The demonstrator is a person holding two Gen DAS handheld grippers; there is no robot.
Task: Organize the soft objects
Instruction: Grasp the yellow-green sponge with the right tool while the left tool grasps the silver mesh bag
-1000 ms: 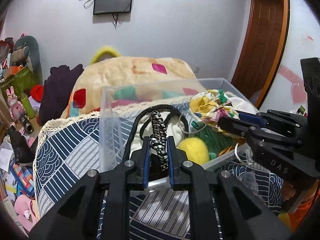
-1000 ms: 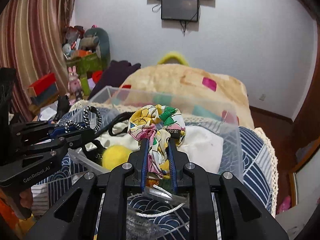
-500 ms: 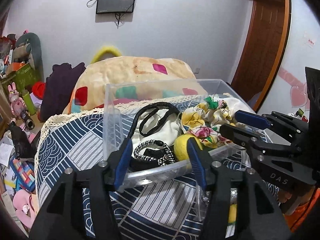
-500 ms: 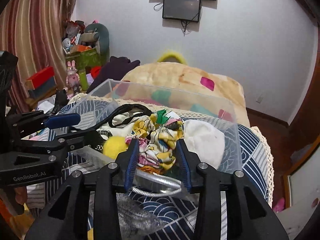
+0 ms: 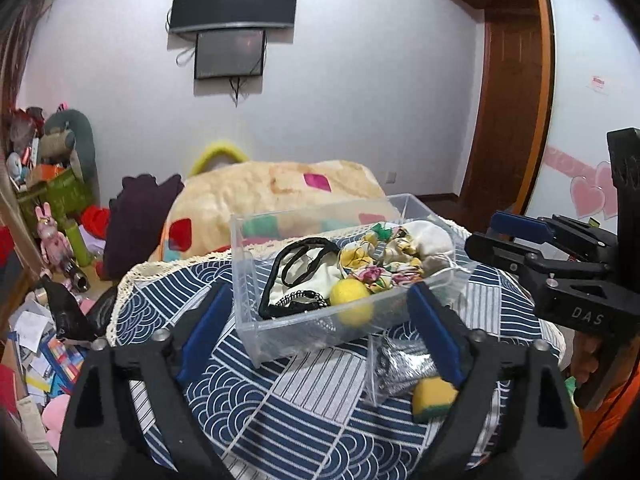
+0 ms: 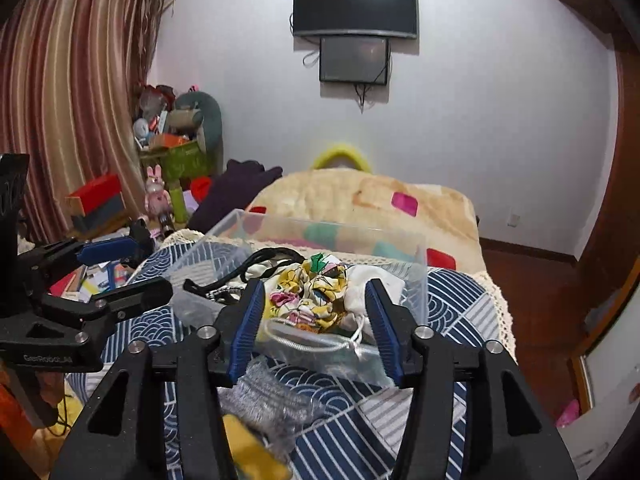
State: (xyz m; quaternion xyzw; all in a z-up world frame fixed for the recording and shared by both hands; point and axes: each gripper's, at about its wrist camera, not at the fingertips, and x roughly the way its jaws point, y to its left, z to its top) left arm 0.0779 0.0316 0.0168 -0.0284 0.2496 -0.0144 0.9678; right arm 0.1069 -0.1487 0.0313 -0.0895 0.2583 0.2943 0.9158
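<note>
Bedroom, white wall with two dark screens; a table under a navy-and-white patterned cloth (image 5: 248,384) carries a clear plastic bin (image 5: 320,336).

Both tools noted backed off and above the bin compared with a second ago. The left tool (image 5: 320,328) has just been opening, jaws now wide, nothing between the pads; the black-and-white braided hair band (image 5: 298,300) it pinched now lies in the bin. The right tool (image 6: 312,320) has likewise been opening, now partly apart and empty; the floral fabric scrunchie (image 6: 308,292) is dropped beside a white drawstring pouch (image 6: 372,292).

Judged: two items filed. A crinkly silver mesh piece (image 5: 404,364) and a yellow-green sponge (image 5: 434,398) remain on the cloth.

A fuzzy yellow ball (image 5: 350,294) and a black elastic headband (image 5: 304,248) also lie in the bin.
</note>
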